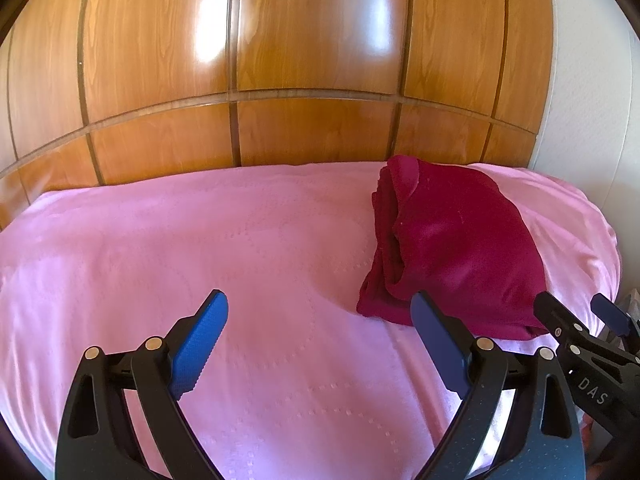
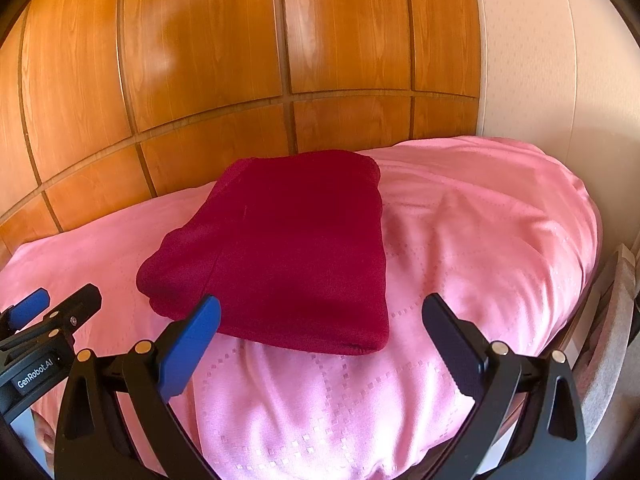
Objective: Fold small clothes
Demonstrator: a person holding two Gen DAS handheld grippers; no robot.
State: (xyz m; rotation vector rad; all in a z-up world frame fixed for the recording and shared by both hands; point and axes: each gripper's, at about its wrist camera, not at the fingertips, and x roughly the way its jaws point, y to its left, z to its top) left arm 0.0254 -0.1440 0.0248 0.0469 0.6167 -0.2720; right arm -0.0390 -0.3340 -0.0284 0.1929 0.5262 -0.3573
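A dark red garment (image 1: 452, 240) lies folded into a compact stack on the pink bedspread (image 1: 200, 240), near the bed's far right corner. In the right wrist view the same garment (image 2: 288, 248) shows a flat top layer and a rounded fold at its near edge. My left gripper (image 1: 320, 312) is open above the bedspread, its right finger just short of the garment's near left corner. My right gripper (image 2: 324, 316) is open too, hovering at the garment's near edge with nothing between its fingers. The right gripper (image 1: 580, 312) also shows at the left wrist view's right edge.
A glossy wooden panelled wall (image 1: 280, 60) stands directly behind the bed. A pale wall (image 2: 540, 60) meets it on the right. The bedspread (image 2: 480, 240) drops off at the right edge, where grey furniture (image 2: 612, 320) stands. The left gripper (image 2: 36, 312) appears at the lower left.
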